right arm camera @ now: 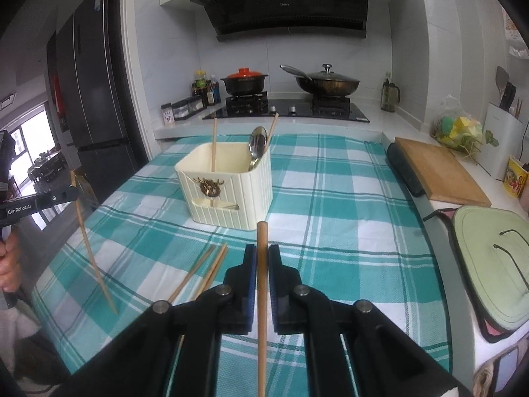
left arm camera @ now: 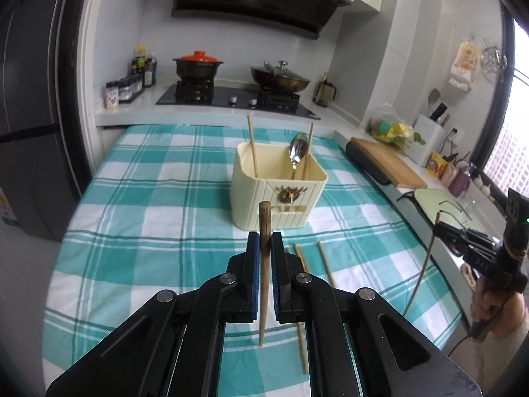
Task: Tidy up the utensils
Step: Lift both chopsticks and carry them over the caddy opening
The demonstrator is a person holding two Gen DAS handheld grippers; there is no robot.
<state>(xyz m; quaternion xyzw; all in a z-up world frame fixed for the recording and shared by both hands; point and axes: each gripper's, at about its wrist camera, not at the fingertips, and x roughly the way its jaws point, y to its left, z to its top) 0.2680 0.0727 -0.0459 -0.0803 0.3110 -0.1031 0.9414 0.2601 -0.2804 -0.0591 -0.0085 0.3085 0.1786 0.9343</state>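
A cream utensil holder [left arm camera: 277,195] [right arm camera: 228,192] stands on the checked cloth, with two chopsticks and a metal spoon [left arm camera: 296,152] [right arm camera: 257,145] upright in it. My left gripper [left arm camera: 264,238] is shut on a dark wooden chopstick [left arm camera: 264,218], held upright above the cloth in front of the holder. My right gripper [right arm camera: 262,249] is shut on a pale chopstick [right arm camera: 262,235], also lifted. Each gripper appears in the other view: the right gripper [left arm camera: 443,231] at the right edge, the left gripper [right arm camera: 71,193] at the left. Loose chopsticks [right arm camera: 205,271] [left arm camera: 325,264] lie on the cloth.
Behind the table a stove carries a red-lidded pot [left arm camera: 197,64] and a lidded wok [left arm camera: 281,79]. A wooden cutting board [right arm camera: 439,172] and a pale green lid [right arm camera: 492,258] lie to the right. A dark fridge [right arm camera: 89,106] stands at the left.
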